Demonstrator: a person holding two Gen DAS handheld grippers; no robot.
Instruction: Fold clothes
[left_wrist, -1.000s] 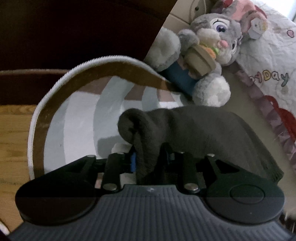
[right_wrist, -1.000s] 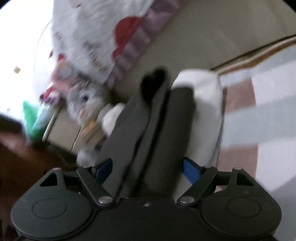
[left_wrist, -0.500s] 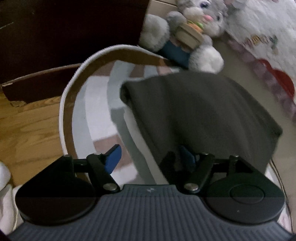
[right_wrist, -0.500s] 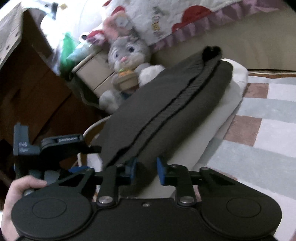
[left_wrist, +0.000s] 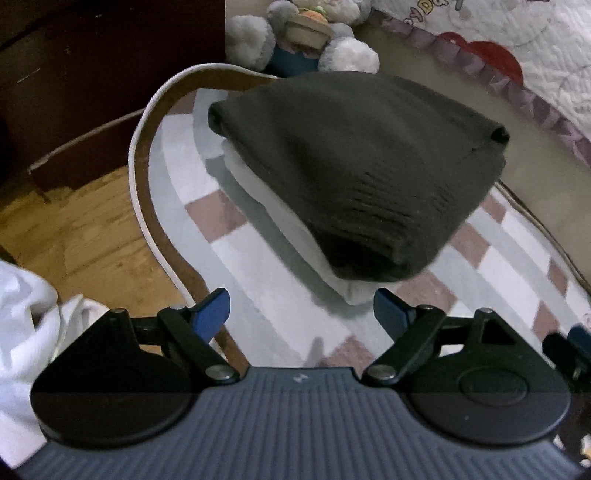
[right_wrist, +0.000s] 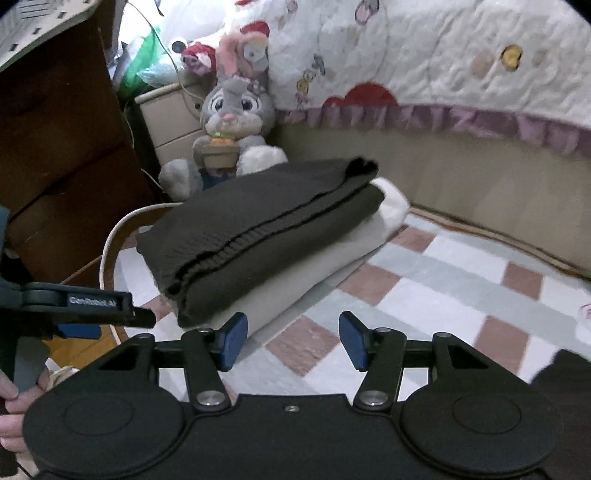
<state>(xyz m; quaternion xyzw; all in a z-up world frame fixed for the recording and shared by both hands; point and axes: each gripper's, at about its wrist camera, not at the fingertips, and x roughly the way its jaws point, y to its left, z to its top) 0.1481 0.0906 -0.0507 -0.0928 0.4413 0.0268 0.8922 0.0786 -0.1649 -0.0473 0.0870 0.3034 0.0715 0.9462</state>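
Close to the cameras, the left gripper (left_wrist: 301, 312) and the right gripper (right_wrist: 290, 341) both have their blue jaws wide apart, and nothing is between them. A second ago both were pinching the dark sweater (left_wrist: 354, 166); now they have let go and pulled back a little. That likely means this piece is done, because the dark sweater lies folded flat, right on top of a folded white garment (right_wrist: 317, 258), and both rest on the checked rug (left_wrist: 258, 258). So there are two folded pieces in one neat stack. At the left edge of the left view a crumpled white cloth (left_wrist: 26, 325) sits on the wood floor, so one more piece may be waiting. Low on the right of the right view there is one more dark thing, but I cannot tell what it is. Farther back sits one gray bunny toy (right_wrist: 232, 110), next to one small drawer cabinet (right_wrist: 170, 118), and behind them hangs one quilt (right_wrist: 443, 55) with red and purple trim.
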